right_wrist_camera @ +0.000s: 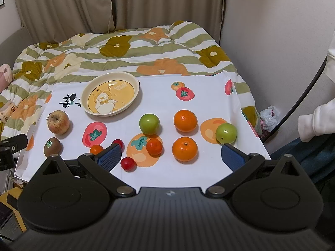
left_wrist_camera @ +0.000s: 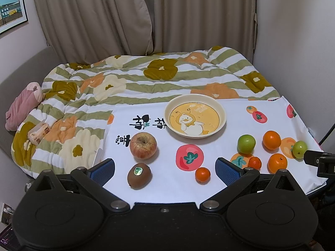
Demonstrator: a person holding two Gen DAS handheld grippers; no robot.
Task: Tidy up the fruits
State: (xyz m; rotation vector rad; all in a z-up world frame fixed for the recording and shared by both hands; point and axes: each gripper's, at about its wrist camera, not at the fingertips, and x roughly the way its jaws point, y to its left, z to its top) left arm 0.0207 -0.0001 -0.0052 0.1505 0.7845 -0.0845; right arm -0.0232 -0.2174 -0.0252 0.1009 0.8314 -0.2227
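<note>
A cream plate with a duck picture (left_wrist_camera: 222, 113) (right_wrist_camera: 134, 81) stands empty at the back of a white printed cloth (left_wrist_camera: 167, 184) (right_wrist_camera: 188, 171). On the cloth lie a red apple (left_wrist_camera: 143, 145) (right_wrist_camera: 58, 124), a kiwi (left_wrist_camera: 139, 175) (right_wrist_camera: 52, 146), two green fruits (left_wrist_camera: 246, 144) (right_wrist_camera: 149, 123), several oranges (left_wrist_camera: 271, 140) (right_wrist_camera: 185, 120) and two cherry tomatoes (right_wrist_camera: 127, 163). My left gripper (left_wrist_camera: 165, 167) is open and empty near the kiwi. My right gripper (right_wrist_camera: 170, 155) is open and empty above the front oranges.
The cloth covers a small table against a bed with a flowered quilt (left_wrist_camera: 129, 79) (right_wrist_camera: 125, 48). A pink pillow (left_wrist_camera: 23, 108) and a tissue pack (left_wrist_camera: 38, 135) lie at the left. Curtains hang behind. A wall (right_wrist_camera: 272, 41) and a white sleeve (right_wrist_camera: 314, 121) are at the right.
</note>
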